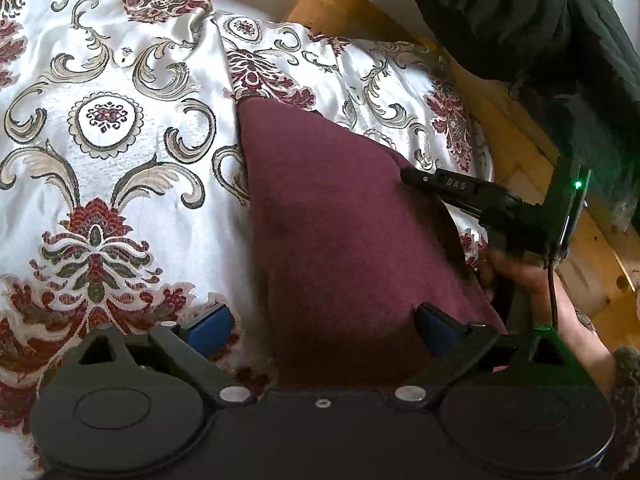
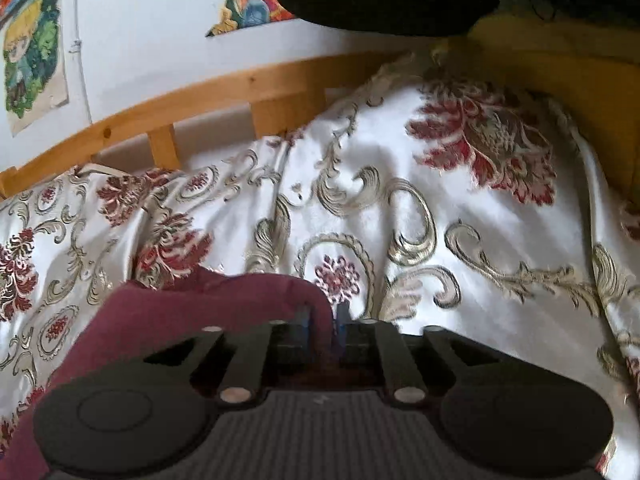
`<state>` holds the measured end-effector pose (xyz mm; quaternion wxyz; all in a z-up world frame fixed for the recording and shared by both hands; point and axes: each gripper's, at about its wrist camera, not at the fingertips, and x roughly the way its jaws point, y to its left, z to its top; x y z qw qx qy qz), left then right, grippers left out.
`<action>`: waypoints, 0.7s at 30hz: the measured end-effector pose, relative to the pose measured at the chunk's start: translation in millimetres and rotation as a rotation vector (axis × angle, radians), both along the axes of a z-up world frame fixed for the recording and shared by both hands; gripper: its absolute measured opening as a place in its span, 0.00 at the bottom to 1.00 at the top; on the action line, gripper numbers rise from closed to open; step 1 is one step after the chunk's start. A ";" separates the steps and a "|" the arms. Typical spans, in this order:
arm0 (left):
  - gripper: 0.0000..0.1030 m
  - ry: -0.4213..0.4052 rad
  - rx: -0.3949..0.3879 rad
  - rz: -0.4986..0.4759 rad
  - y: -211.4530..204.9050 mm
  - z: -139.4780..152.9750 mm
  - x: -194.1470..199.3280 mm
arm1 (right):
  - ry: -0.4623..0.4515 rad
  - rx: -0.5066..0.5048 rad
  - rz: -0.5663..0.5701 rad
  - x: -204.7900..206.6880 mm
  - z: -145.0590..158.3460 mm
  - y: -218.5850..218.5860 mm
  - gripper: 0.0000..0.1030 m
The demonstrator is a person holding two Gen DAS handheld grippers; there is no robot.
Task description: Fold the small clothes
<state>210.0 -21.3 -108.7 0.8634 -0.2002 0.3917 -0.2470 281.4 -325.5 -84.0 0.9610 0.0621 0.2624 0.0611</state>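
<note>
- Left wrist view: the left gripper (image 1: 324, 326) has its jaws spread wide, with nothing pinched. One blue pad (image 1: 210, 330) sits over the patterned bedspread (image 1: 120, 140); the other rests at the near edge of the maroon cloth (image 1: 340, 232).
- That cloth lies on the bedspread as a folded piece tapering to a corner at its far end.
- At the cloth's right edge, the right gripper (image 1: 408, 174) reaches in from the side, its black fingertip touching the fabric; a hand (image 1: 520, 276) carries it, and a green light glows on its body.
- Right wrist view: the right gripper (image 2: 322, 320) has its jaws narrow, and a raised fold of the maroon cloth (image 2: 192, 308) runs between the blue pads (image 2: 304, 318); they appear to pinch it.
- Beyond the cloth, the bedspread (image 2: 480, 248) spreads out in wrinkles.
- A wooden bed rail (image 2: 240, 88) borders the far side, with colourful pictures (image 2: 34, 52) on the white wall behind.
- Dark clothing (image 1: 520, 20) hangs at the upper right in the left view.
</note>
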 end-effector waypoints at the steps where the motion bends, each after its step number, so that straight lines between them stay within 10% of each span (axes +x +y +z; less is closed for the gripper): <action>1: 0.97 0.003 0.000 0.001 0.2 -0.4 0.2 | -0.002 0.015 -0.014 -2.0 1.4 -3.0 0.33; 9: 0.99 0.023 -0.001 0.007 -0.7 -2.9 3.1 | 0.013 0.138 -0.078 -32.7 19.1 -29.2 0.81; 21: 0.99 0.013 0.023 0.024 -1.4 0.1 -2.3 | -0.034 -0.081 0.086 0.5 15.2 18.9 0.79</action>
